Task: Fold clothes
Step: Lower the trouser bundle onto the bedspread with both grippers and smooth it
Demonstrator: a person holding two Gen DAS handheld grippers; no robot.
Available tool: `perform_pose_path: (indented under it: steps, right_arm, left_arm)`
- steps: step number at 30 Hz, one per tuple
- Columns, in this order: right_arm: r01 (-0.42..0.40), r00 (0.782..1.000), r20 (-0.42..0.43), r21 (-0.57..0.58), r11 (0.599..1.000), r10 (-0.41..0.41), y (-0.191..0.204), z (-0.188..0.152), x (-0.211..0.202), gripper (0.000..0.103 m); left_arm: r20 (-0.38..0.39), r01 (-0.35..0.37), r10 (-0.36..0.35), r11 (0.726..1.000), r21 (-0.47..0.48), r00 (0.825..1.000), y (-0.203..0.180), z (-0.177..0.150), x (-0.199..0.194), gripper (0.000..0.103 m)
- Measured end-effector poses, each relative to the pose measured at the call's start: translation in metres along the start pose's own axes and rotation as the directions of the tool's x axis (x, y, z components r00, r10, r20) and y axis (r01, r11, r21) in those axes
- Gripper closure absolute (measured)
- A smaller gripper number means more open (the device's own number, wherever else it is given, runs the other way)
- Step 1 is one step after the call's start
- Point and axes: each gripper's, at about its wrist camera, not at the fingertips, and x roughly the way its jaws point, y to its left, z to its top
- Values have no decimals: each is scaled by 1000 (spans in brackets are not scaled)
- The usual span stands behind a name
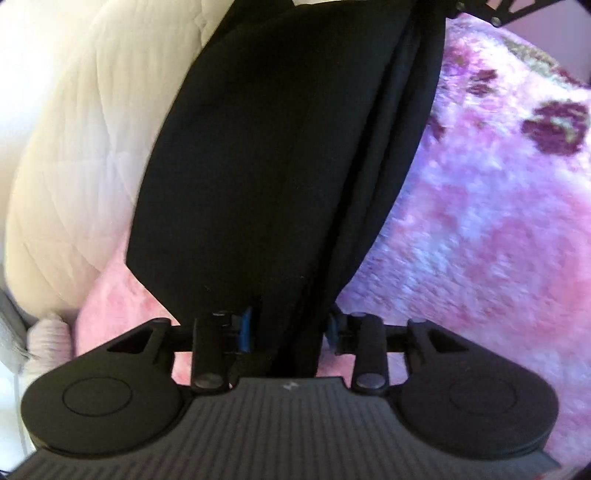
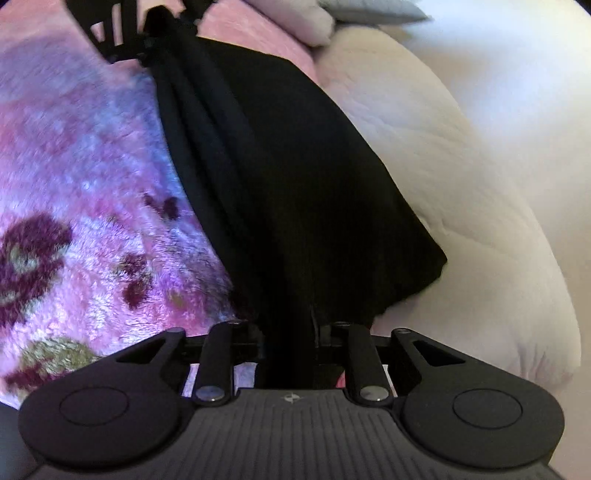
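Black garment (image 1: 280, 147) between tool (image 1: 290, 328) jaws

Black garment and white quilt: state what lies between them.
Nothing: in the right wrist view the black garment lies straight against the white quilt, its corner overlapping it.

A fluffy pink and lilac blanket (image 1: 480, 229) with dark purple flower shapes and olive patches covers the surface. Beside it lies a cream quilted duvet (image 1: 74, 155), bulging and stitched in lines, touching the blanket's plain pink edge. A small pale lilac knitted cloth (image 1: 50, 334) sits at the duvet's end, next to a grey cushion (image 2: 373, 9).
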Motion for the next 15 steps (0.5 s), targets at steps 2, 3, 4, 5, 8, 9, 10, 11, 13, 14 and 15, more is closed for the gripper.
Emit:
perform_pose_path:
  steps: [2,3,4,5,8,9,10,11,13,14,15]
  right_arm:
    - [-21,999,-27,57,998,22,-4,1,-9,74]
    - [-35,999,-35,91,995,39,-6,2,-15,74]
    - [-55,997,-40,138,989,61,-11,2,-24,74]
    - [-74,996,-40,185,980,82,-17,2,-33,74]
    - [-127,992,37,370,920,122,-47,6,-63,82]
    - [-122,992,69,426,896,103,-60,8,-71,85]
    - [-103,994,87,471,876,70,-68,15,-70,90]
    - [-84,995,90,514,854,43,-83,18,-61,95]
    - [-53,996,84,590,806,4,-117,19,-33,95]
    - [-41,997,81,610,791,-12,-128,21,-16,95]
    - [-28,996,80,617,787,-28,-133,25,4,95]
  left_arm:
    - [-2,52,-52,998,-30,999,6,-8,-11,66]
    - [1,77,-77,996,-44,997,9,-11,-18,66]
    - [9,100,-100,993,-59,995,14,-15,-28,66]
    - [23,122,-120,990,-74,992,20,-18,-37,66]
    - [74,112,-102,984,-142,992,46,-20,-55,66]
    - [82,99,-86,979,-175,993,57,-16,-54,66]
    - [83,81,-65,976,-203,994,65,-7,-52,66]
    - [84,63,-44,971,-230,996,74,2,-51,66]
    - [85,26,-2,960,-279,996,91,15,-36,66]
    - [85,9,17,954,-298,996,97,22,-24,66]
    - [83,-2,29,952,-307,996,101,30,-12,66]
